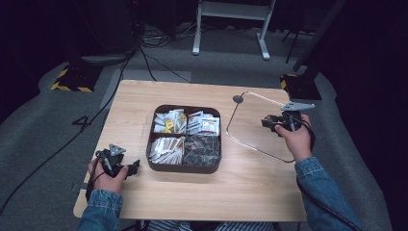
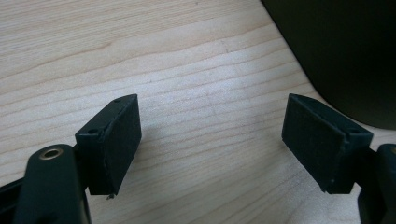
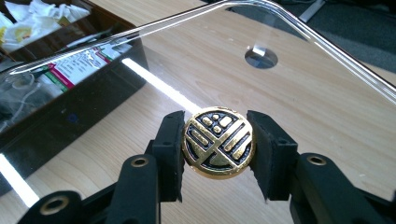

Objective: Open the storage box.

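Gripping a round gold-and-black patterned knob (image 3: 218, 143) between its two black fingers (image 3: 170, 151), the right gripper (image 1: 281, 122) holds up the clear, rounded-square lid (image 3: 140, 56) to which that knob belongs. The lid hangs tilted over the right part of the pale wooden table (image 1: 240, 187), its near edge low by the person's right hand (image 1: 297, 137) and its far edge raised; a small dark disc (image 1: 238, 98) lies on the table by the lid's far left corner.

Left of the lid, in the middle of the table, sits the dark brown square tray (image 1: 185, 168) with four compartments of sachets, its top uncovered. The lid stands just beside the tray's right wall, apart from it.

Judged from this, the step in hand is carrying the lid, either onto the tray or clear of it; I cannot tell which. Seating it would call for levelling it and lining its corners up with the tray's rim.

The left gripper (image 1: 126, 168) rests near the tray's near left corner, fingers (image 2: 114, 144) spread wide and released, nothing between them.

Bare table lies near and right of the tray, though the right edge is near the lid.
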Action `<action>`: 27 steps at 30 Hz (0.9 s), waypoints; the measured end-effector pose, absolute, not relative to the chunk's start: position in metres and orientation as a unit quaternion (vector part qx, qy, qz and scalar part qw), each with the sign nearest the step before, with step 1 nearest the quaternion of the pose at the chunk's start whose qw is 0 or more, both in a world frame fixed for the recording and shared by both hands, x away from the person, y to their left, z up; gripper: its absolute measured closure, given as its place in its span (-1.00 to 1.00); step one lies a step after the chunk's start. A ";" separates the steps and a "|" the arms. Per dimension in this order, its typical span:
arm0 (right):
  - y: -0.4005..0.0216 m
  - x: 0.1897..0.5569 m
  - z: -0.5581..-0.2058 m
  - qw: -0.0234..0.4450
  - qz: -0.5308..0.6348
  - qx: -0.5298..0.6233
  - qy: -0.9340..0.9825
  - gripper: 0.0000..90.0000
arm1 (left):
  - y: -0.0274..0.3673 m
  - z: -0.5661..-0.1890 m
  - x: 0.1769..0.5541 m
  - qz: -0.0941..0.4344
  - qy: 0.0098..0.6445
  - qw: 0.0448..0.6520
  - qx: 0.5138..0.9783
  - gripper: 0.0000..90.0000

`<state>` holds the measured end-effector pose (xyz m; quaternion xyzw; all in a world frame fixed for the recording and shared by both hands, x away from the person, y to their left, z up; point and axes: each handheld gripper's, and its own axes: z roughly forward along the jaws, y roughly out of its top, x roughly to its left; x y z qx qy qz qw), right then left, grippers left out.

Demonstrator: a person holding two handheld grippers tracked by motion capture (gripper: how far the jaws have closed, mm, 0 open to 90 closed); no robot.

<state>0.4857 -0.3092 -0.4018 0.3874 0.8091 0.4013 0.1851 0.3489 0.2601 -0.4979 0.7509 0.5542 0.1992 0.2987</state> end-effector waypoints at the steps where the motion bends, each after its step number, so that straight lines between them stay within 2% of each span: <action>1: -0.310 0.486 -0.404 0.186 0.401 0.388 0.809 0.31 | 0.260 -0.498 0.349 0.199 0.554 0.298 0.752 -0.55; 27: -0.321 0.481 -0.469 0.161 0.392 0.435 0.795 0.31 | 0.261 -0.503 0.351 0.204 0.547 0.306 0.752 -0.60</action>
